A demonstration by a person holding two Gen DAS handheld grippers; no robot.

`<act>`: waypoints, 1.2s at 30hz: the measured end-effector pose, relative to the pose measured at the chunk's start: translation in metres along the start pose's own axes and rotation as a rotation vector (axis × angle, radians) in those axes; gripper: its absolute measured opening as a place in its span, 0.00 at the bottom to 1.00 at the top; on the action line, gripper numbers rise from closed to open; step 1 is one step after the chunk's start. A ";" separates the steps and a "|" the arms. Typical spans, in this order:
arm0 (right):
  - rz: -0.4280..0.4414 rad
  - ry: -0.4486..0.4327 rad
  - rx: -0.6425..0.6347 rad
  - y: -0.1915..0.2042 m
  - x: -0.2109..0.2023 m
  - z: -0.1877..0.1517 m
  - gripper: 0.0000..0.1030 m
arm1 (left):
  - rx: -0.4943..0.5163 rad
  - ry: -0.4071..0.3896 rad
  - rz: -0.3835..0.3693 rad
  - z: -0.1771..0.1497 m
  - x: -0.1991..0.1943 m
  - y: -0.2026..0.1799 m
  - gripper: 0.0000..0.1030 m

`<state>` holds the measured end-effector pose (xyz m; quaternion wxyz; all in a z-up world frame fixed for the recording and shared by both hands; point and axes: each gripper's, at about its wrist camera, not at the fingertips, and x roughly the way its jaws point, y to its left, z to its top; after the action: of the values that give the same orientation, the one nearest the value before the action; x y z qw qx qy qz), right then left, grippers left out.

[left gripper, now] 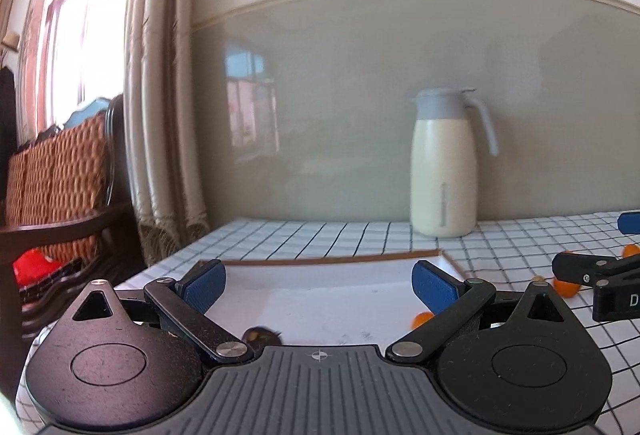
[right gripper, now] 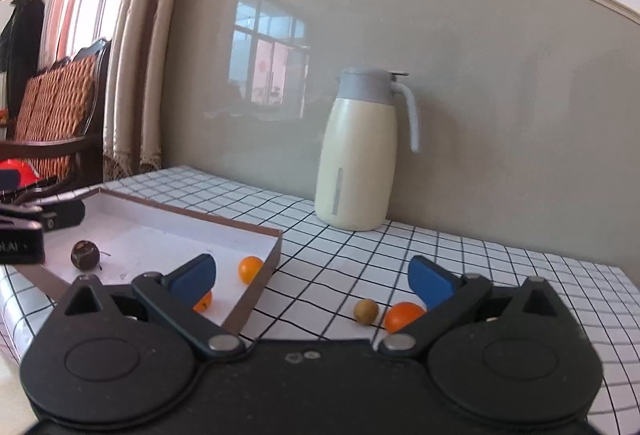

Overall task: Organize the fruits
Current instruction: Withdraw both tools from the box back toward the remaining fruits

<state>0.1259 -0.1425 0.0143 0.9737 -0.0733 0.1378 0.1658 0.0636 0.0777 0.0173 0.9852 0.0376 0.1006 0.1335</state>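
Jaws apart; only right wrist view's tan fruit (right gripper: 365, 311).

Three fruits (right gripper: 251, 268) in white tray (right gripper: 160, 235); two (right gripper: 403, 316) on table.

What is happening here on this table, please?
A person is sorting fruit into a shallow white tray on a checked tablecloth, with a gripper in each hand. Both the left gripper and the right gripper are open and empty. In the tray lie a dark round fruit and two small oranges. An orange and a small brownish fruit lie outside on the cloth, in front of the right gripper. A cream jug stands by the wall.
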 end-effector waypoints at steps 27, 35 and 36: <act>-0.177 0.069 0.021 -0.074 -0.048 -0.021 0.94 | 0.046 -0.004 -0.194 0.002 -0.011 -0.073 1.00; -0.234 0.074 0.054 -0.101 -0.059 -0.030 0.92 | 0.078 -0.022 -0.261 -0.002 -0.015 -0.110 1.00; -0.241 0.076 0.055 -0.104 -0.060 -0.032 0.91 | 0.081 -0.020 -0.275 -0.002 -0.015 -0.114 1.00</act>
<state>0.0991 -0.2640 0.0119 0.9823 -0.0686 0.1695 0.0408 0.0781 -0.0359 0.0069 0.9929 0.0644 0.1000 -0.0071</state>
